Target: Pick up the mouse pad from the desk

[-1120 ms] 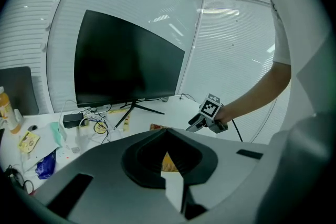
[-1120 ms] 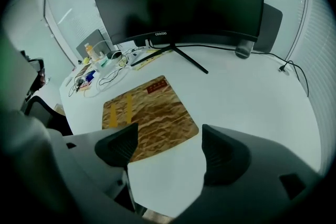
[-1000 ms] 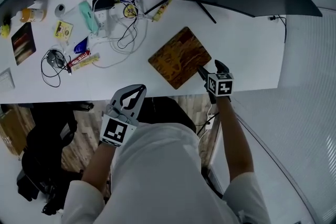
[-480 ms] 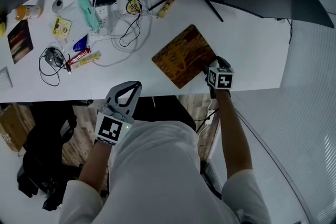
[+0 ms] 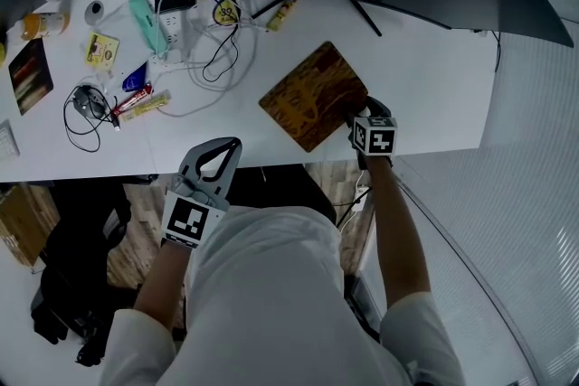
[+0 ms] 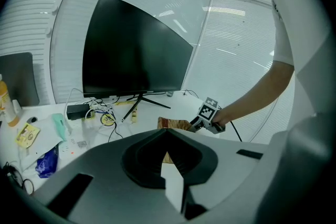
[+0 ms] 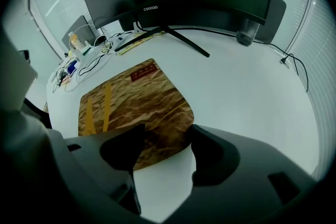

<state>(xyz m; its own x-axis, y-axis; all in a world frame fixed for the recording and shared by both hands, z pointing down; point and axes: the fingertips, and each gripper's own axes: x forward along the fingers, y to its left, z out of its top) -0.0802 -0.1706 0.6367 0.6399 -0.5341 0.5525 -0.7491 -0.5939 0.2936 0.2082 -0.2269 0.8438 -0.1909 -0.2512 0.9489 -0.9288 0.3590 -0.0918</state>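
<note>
Right gripper (image 7: 167, 131): you're holding the jaws spread and straddling one rounded corner of the mouse pad (image 7: 131, 102). Nothing is pinched yet. The pad is lying flat on the desk (image 5: 425, 77), with its corner between the jaw tips and the rest running ahead and to the left of them.

Handling, my read: it's looking thin, light and floppy, so weight isn't the problem. The flush edge is, since there's no lip for a jaw to get under. You're lining up on the best spot. Work one jaw under that corner, pinch top and bottom, and expect the far end to droop and drag as it's coming up.

Left gripper (image 6: 168, 131): you're keeping its jaws pressed together with nothing in them, off the desk's front edge. The pad is well ahead and to the right of them.

Around:
- The monitor stand (image 7: 173, 34) legs are sitting ahead of the right jaws, past the pad's far edge and not touching it.
- The cables (image 5: 213, 59) and small clutter are lying well to the left, apart from the pad.
- Nothing is blocking the corner you're working on.
</note>
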